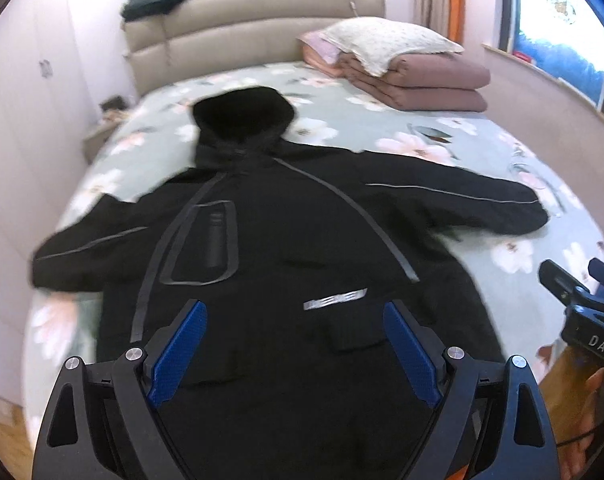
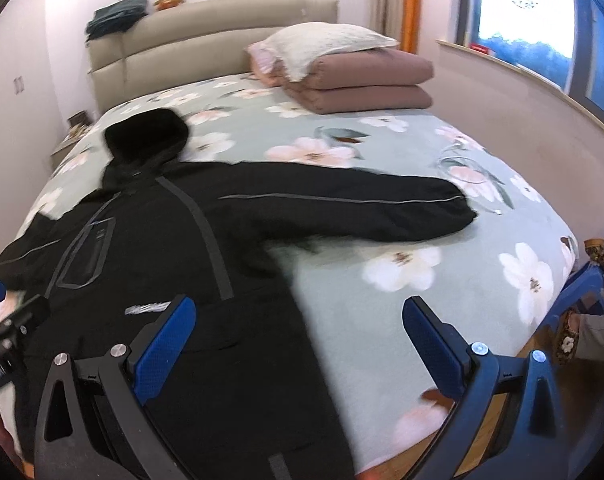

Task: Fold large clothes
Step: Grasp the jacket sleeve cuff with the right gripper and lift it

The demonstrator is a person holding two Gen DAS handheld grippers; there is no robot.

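black jacket (image 1: 293,240) flat on bed (image 2: 382,280) | right tongs (image 1: 582,300) marked "DAS" | both spread

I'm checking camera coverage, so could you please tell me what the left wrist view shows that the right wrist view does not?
Only the left wrist view shows the jacket's left cuff. Only the right wrist view shows the blue chair beside the bed. Both show the black jacket spread flat, the folded quilt under a pillow, and both grippers, left and right, open.
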